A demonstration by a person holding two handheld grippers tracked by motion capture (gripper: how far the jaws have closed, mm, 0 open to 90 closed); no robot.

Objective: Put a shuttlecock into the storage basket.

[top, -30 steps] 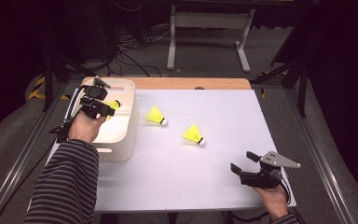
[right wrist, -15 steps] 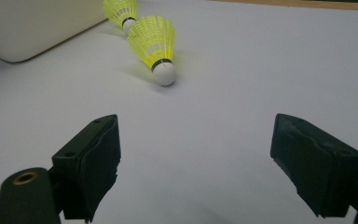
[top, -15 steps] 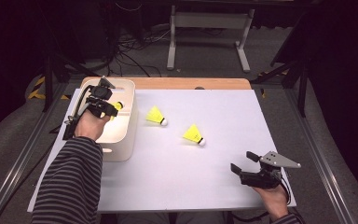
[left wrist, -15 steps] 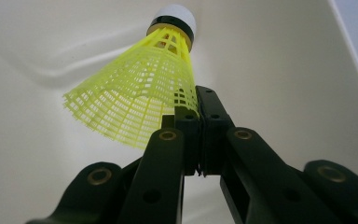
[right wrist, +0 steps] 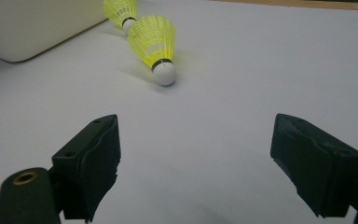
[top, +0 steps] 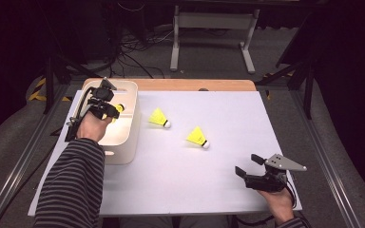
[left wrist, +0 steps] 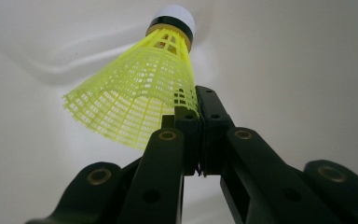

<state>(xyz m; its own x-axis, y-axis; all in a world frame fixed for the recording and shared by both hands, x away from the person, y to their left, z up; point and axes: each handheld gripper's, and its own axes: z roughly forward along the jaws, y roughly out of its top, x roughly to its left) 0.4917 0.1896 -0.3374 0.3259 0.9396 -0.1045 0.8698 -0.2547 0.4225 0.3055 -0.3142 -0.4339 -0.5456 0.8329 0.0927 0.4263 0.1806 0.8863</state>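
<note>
- The left gripper (top: 108,105) hangs over the white plastic bin (top: 129,137), jaws pinched on a yellow shuttlecock (top: 118,108) inside the rim.
- Just right of that gripper, beyond the bin wall, a second yellow shuttlecock (top: 159,118) lies on the white table sheet (top: 180,180).
- A third shuttlecock (top: 197,137) lies up and left of the right gripper (top: 248,165), well apart.
- The right gripper rests near the sheet's front right corner, jaws spread, nothing between.

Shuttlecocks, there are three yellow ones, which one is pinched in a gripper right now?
The shuttlecock over the white bin, its skirt edge clamped by the left gripper. The other two lie free on the white table.
</note>
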